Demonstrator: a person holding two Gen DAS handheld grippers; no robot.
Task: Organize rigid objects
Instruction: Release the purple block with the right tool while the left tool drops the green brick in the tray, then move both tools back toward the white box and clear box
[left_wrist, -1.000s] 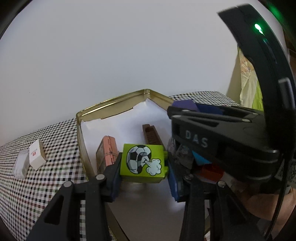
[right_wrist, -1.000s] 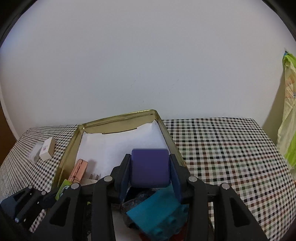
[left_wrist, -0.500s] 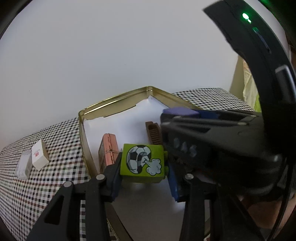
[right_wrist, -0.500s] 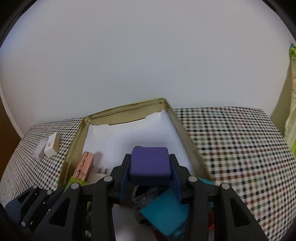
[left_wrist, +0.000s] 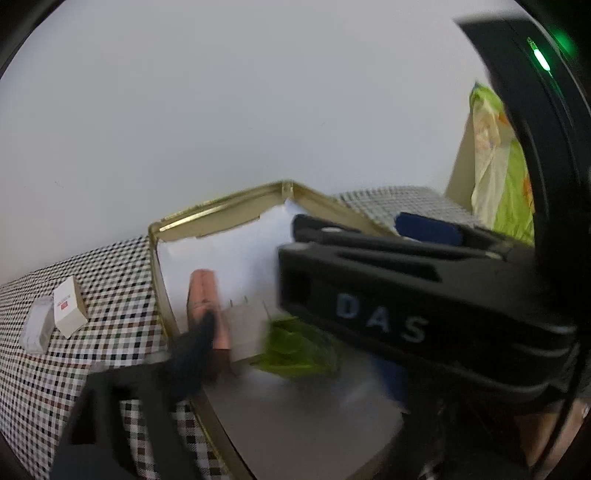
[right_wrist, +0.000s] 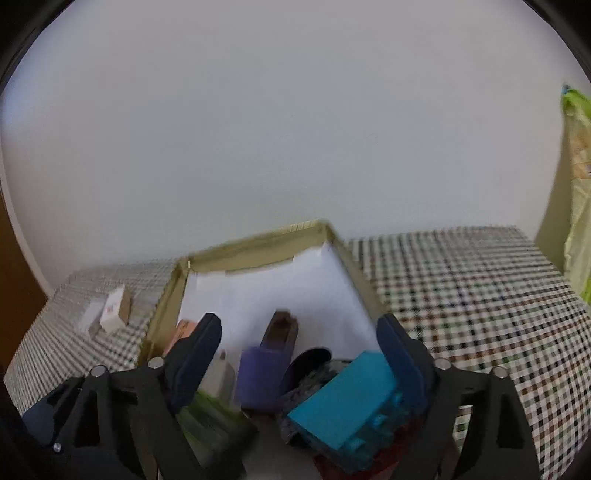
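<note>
Centrally, right gripper (right_wrist: 299, 354) spread wide, grasping nothing, above purple block (right_wrist: 258, 376) lying loose in gold tin (right_wrist: 236, 254). Left gripper (left_wrist: 295, 354) likewise parted, blurred green block (left_wrist: 295, 350) free between its fingers. Teal brick (right_wrist: 343, 402) just beside purple block; pink case (left_wrist: 205, 302) near tin's left wall. Outside, on checkered desk (right_wrist: 480, 295), small white box (left_wrist: 68, 308).

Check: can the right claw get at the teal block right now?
Probably yes. The right claw is open above the gold tin, and the teal block lies uncovered atop the pile, just inside its right finger. The purple block sits beside it, not over it.
</note>
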